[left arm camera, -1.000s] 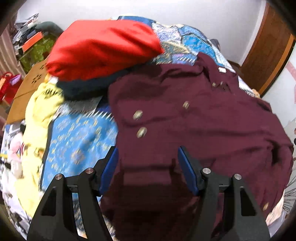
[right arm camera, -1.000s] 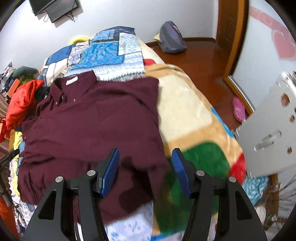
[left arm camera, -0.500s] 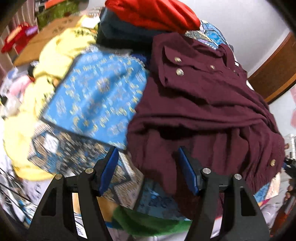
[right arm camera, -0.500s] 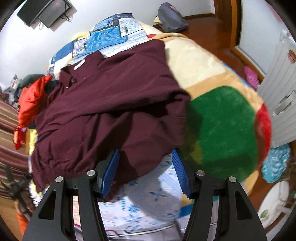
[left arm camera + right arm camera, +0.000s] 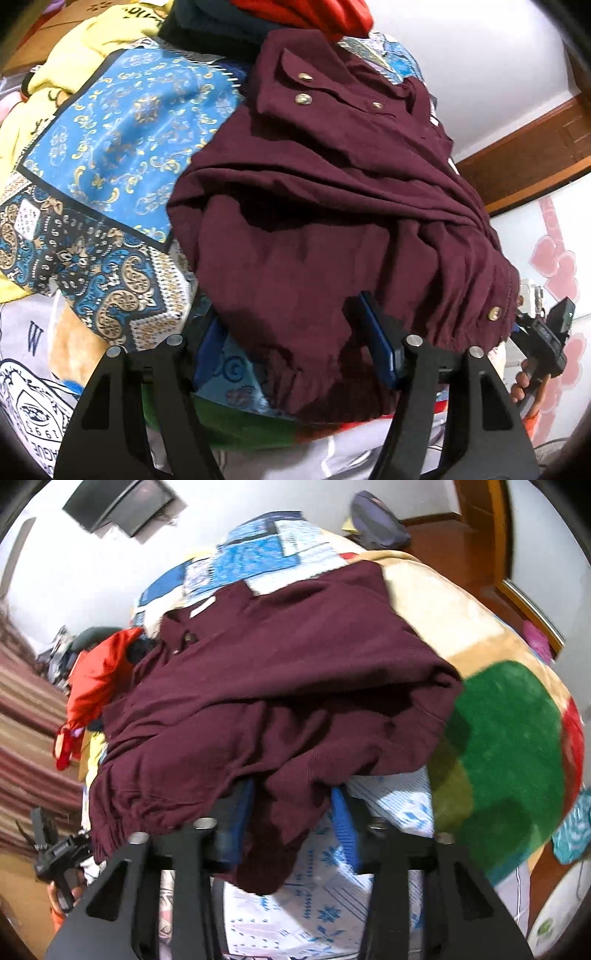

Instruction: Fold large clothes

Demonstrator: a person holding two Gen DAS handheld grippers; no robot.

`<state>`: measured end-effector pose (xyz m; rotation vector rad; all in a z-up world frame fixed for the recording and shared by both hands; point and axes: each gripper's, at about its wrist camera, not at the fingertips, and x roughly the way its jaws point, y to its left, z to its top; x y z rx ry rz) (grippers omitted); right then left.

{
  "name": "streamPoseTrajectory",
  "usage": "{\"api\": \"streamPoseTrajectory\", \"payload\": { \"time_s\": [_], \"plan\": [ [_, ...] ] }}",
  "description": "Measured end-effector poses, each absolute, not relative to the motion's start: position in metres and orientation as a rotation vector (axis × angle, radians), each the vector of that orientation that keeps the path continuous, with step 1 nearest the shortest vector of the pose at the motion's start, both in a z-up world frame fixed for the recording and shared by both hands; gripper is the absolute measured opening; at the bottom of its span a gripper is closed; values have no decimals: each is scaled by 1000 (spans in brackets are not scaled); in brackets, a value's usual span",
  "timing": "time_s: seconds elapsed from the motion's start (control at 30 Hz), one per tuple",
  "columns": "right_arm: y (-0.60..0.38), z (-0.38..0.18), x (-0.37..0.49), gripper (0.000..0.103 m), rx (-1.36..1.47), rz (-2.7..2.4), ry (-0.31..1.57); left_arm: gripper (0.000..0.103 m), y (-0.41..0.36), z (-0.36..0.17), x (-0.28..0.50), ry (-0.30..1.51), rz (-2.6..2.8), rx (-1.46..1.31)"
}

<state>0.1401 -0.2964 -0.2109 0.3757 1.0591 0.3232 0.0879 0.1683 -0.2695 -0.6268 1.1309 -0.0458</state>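
Note:
A large maroon jacket with brass snap buttons (image 5: 332,206) lies crumpled on a bed; it also shows in the right wrist view (image 5: 280,701). Its gathered hem hangs over the bed's near edge. My left gripper (image 5: 295,350) is open, with the hem's left part draped between its blue pads. My right gripper (image 5: 291,819) is open, with the hem's right corner hanging between its fingers. Neither pair of jaws presses the cloth. The right gripper also shows at the left view's right edge (image 5: 546,332).
A blue patterned quilt (image 5: 122,140) covers the bed's left side. A red garment (image 5: 99,668) and dark clothes pile up at the jacket's collar end. A yellow cloth (image 5: 85,48) lies far left. A beige and green blanket (image 5: 509,716) lies right of the jacket. A wooden floor lies beyond.
Both grippers have drawn back and dropped from above the jacket to its hem at the bed's near edge. The jacket has bunched up towards the hem. Both stay open.

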Motion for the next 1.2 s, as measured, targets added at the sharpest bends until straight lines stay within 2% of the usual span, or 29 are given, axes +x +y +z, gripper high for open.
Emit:
{"api": "streamPoseTrajectory", "payload": {
  "time_s": [0.03, 0.07, 0.13, 0.27, 0.33, 0.4, 0.57, 0.83, 1.2],
  "plan": [
    [-294, -211, 141, 25, 370, 326, 1055, 67, 166, -269, 88, 1129, -65, -646],
    [-292, -211, 142, 17, 361, 326, 1048, 66, 164, -267, 89, 1122, -82, -656],
    [-290, -203, 142, 13, 353, 336, 1016, 61, 159, -261, 90, 1108, -104, -642],
    [-291, -169, 135, 10, 298, 344, 895, 28, 150, -248, 96, 1081, -87, -547],
    [-293, -149, 132, 10, 272, 349, 832, 20, 150, -235, 97, 1037, -94, -527],
    [-296, -136, 132, 10, 274, 360, 800, 17, 152, -219, 97, 987, -102, -517],
    [-292, -108, 139, 10, 269, 389, 732, 13, 164, -169, 106, 838, -115, -518],
    [-275, -77, 175, 9, 218, 397, 646, 12, 176, -108, 159, 696, -121, -499],
    [-276, -83, 271, 9, 262, 323, 681, 11, 194, -117, 272, 676, 12, -504]
  ]
}}
